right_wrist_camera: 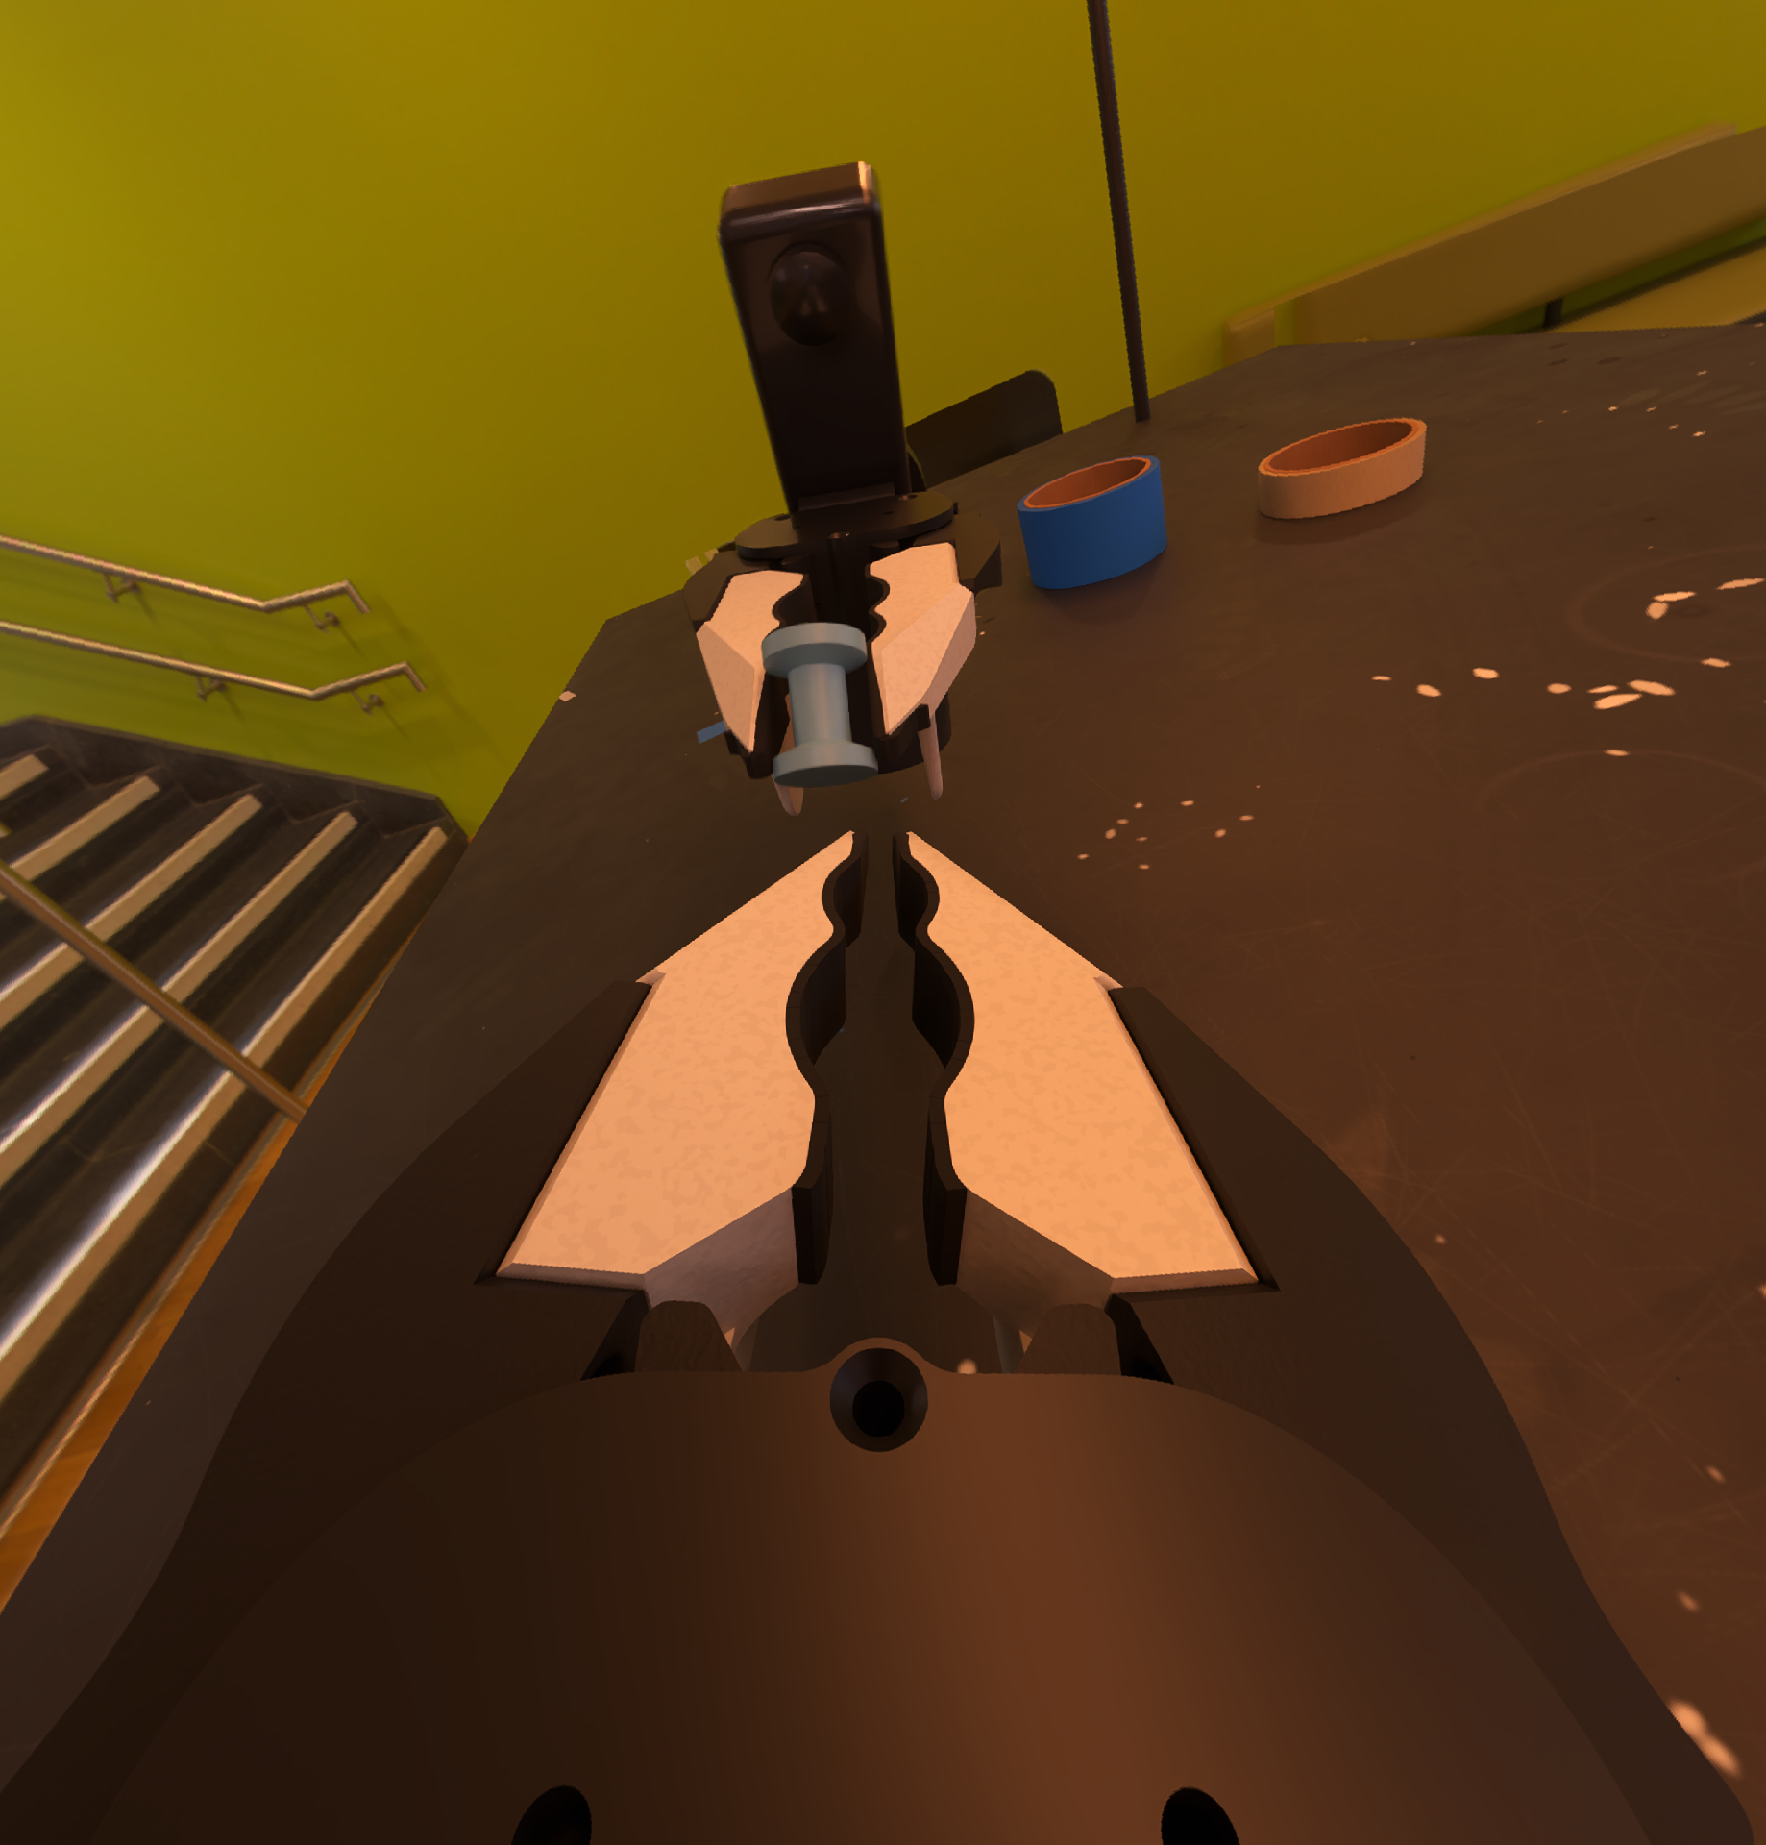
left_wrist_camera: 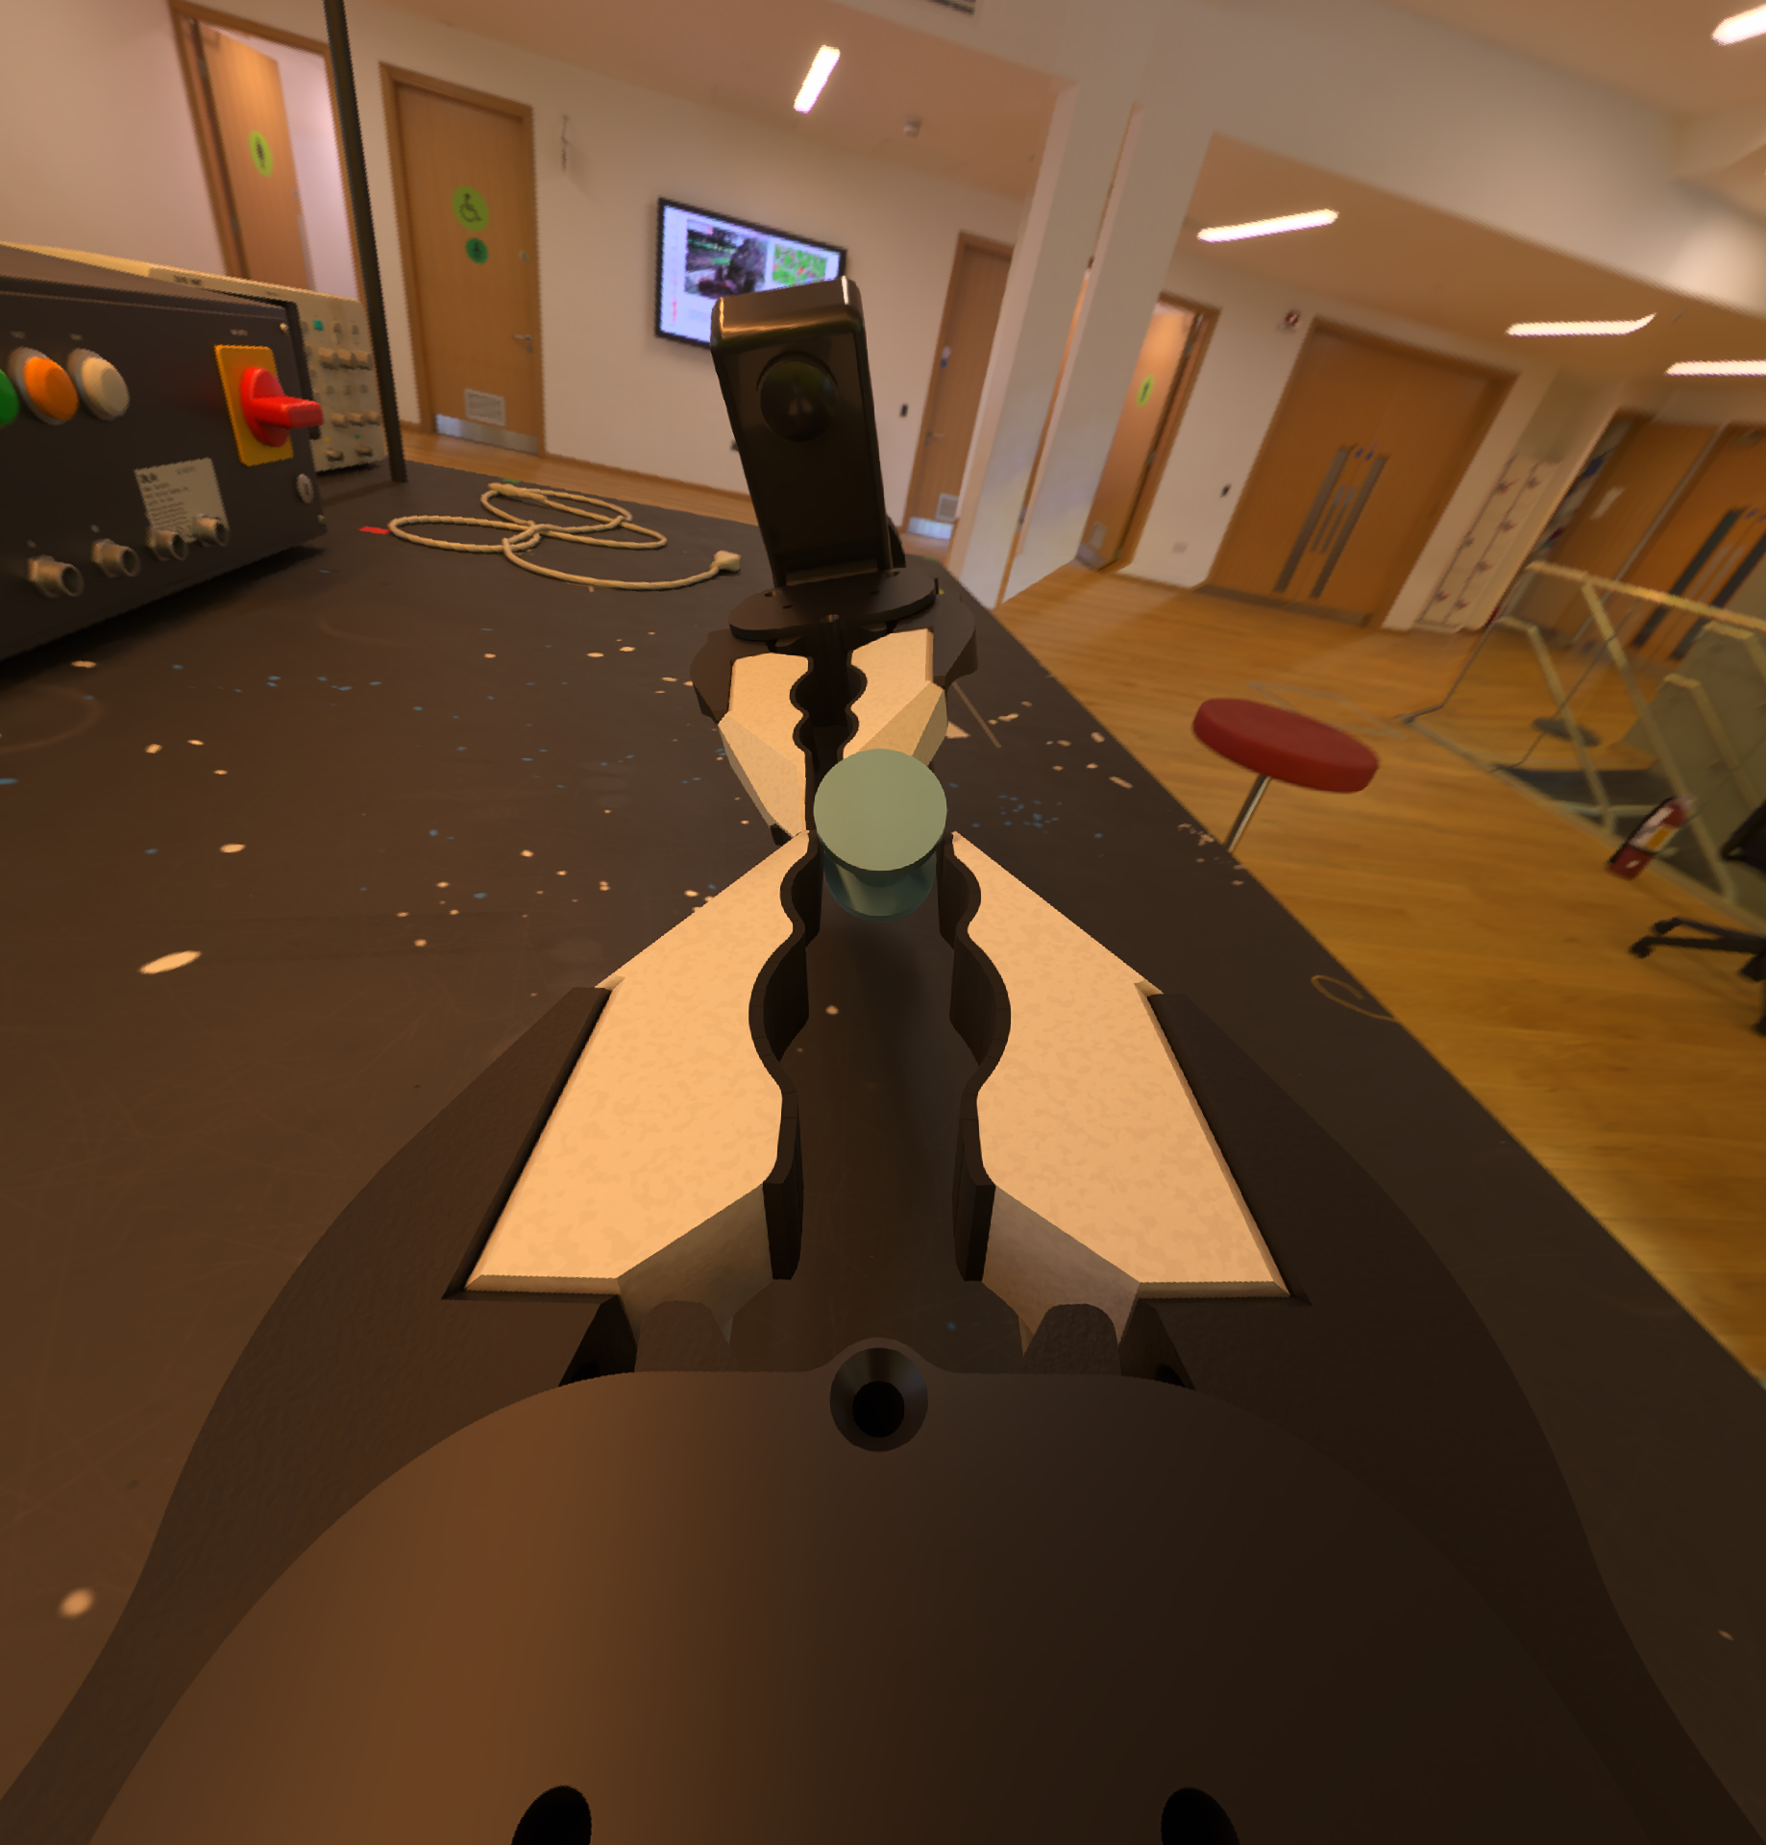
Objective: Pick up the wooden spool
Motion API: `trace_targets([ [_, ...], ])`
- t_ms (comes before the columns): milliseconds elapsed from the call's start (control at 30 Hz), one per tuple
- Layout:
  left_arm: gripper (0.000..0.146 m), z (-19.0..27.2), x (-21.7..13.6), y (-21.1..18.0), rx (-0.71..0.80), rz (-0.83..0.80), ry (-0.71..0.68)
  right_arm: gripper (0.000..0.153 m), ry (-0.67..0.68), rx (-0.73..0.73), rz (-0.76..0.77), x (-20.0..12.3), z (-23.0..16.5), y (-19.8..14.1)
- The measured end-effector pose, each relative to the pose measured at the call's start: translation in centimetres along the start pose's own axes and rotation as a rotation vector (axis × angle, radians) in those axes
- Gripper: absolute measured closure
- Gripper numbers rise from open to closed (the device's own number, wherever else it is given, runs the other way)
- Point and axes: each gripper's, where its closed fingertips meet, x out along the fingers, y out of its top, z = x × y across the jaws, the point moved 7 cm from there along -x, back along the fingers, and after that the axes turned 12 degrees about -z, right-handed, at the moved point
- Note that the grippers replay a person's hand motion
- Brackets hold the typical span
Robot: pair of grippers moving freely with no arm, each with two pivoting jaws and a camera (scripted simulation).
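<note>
The spool (left_wrist_camera: pixel 879 834) is pale grey-green with two round flanges. In the left wrist view I see it end-on between my left gripper's (left_wrist_camera: pixel 879 854) fingertips, which are shut on its waist. In the right wrist view the spool (right_wrist_camera: pixel 819 704) stands upright in the left gripper (right_wrist_camera: pixel 827 744), close over the dark table (right_wrist_camera: pixel 1358 998); I cannot tell if it touches. My right gripper (right_wrist_camera: pixel 879 841) is shut and empty, tips pointing at the spool a short way off. It faces the left gripper in the left wrist view (left_wrist_camera: pixel 821 759).
A control box (left_wrist_camera: pixel 130 449) with coloured buttons and a coiled cream cable (left_wrist_camera: pixel 550 539) lie at the table's far left. A blue tape roll (right_wrist_camera: pixel 1094 524) and a tan ring (right_wrist_camera: pixel 1343 469) sit behind the left gripper. A thin rod (right_wrist_camera: pixel 1119 200) stands near them. A table edge (left_wrist_camera: pixel 1208 829) runs close by.
</note>
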Motion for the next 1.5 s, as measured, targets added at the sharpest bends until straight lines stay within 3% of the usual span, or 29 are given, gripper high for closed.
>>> trace_targets([
  [1033,0.124,-0.4,-0.6,-0.8,-0.055,-0.146,0.004,0.148,-0.026,-0.024,-0.045,0.4,-0.2,-0.5],
  [1500,0.124,-0.2,-0.1,-1.1,-0.054,-0.115,-0.022,0.148,0.019,0.014,-0.044,0.6,-0.3,-0.6],
])
